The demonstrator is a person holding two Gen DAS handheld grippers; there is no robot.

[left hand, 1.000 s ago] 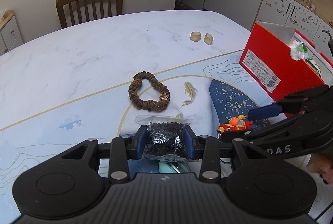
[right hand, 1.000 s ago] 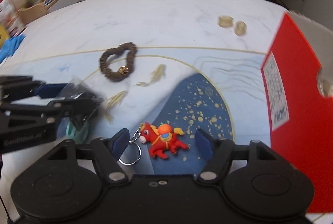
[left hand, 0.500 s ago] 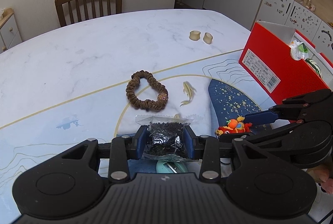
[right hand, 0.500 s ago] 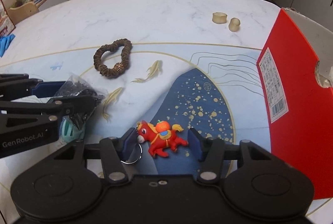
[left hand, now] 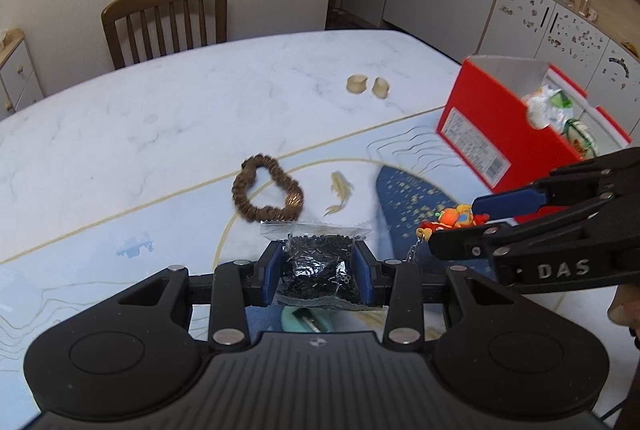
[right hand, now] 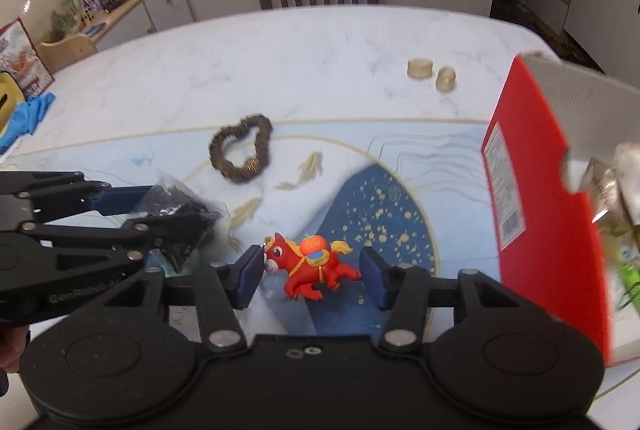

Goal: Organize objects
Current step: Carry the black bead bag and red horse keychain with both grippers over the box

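Observation:
My left gripper (left hand: 320,259) is shut on a clear bag of small black beads (left hand: 316,282) and holds it just above the table; from the right wrist view the bag (right hand: 172,198) shows in that gripper (right hand: 180,207) at the left. My right gripper (right hand: 312,276) is shut on a red toy horse keychain (right hand: 316,262), one pad at its nose and the other at its hind end. In the left wrist view the horse (left hand: 456,216) sits between the right gripper's (left hand: 454,224) fingers, its chain hanging down. An open red box (left hand: 492,126) stands at the right.
A brown scrunchie (left hand: 264,194) lies mid-table, with two beige round pieces (left hand: 366,86) farther back. A teal object (left hand: 300,320) lies under the left gripper. The red box (right hand: 532,198) holds several packets. A wooden chair (left hand: 164,18) stands behind the marble-patterned table (left hand: 180,118).
The right jaws narrowed onto the horse keychain and lifted it off the mat. Both grippers have risen a little; the left still holds the bead bag.

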